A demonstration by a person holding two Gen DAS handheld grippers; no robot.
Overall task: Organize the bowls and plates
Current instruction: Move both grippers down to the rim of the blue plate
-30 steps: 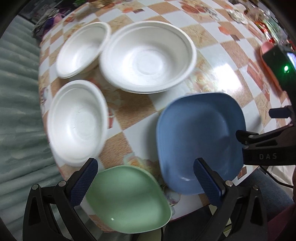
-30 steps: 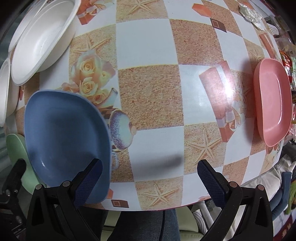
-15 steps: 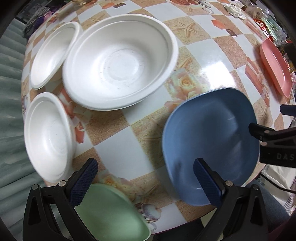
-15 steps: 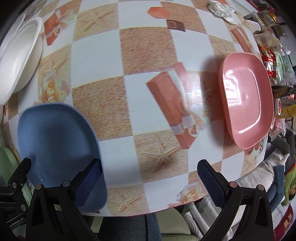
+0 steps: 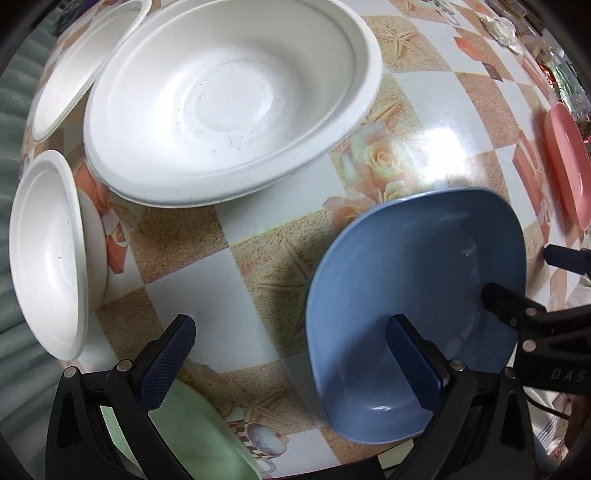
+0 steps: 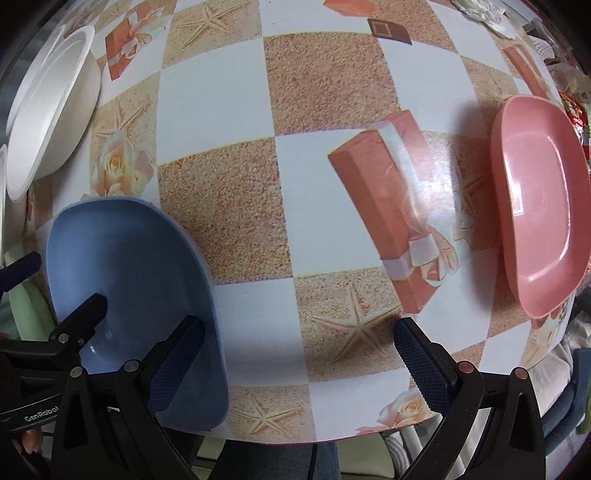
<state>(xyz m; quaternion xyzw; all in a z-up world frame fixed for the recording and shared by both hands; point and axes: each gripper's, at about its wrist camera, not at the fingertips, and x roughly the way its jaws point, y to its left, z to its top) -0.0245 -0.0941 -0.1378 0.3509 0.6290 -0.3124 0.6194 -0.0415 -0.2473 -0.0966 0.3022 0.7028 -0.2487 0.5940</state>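
Observation:
A blue plate (image 5: 417, 280) lies near the table's front edge; it also shows in the right wrist view (image 6: 129, 280). My left gripper (image 5: 291, 365) is open, its right finger over the blue plate's near part. My right gripper (image 6: 299, 362) is open and empty above the table, its left finger over the blue plate's right rim. A large white bowl (image 5: 229, 99) and two smaller white bowls (image 5: 48, 254) (image 5: 85, 62) sit at the left. A green plate (image 5: 199, 435) lies under my left gripper. A pink plate (image 6: 543, 203) lies at the right.
The checked tablecloth (image 6: 332, 184) covers the table, whose front edge runs just below both grippers. Small packets and clutter (image 5: 498, 26) lie at the far right back. A grey-green curtain (image 5: 11, 122) hangs at the left.
My left gripper has moved forward and right, so the bowls look larger and the green plate slid out of view below. My right gripper has swung right, bringing the pink plate closer.

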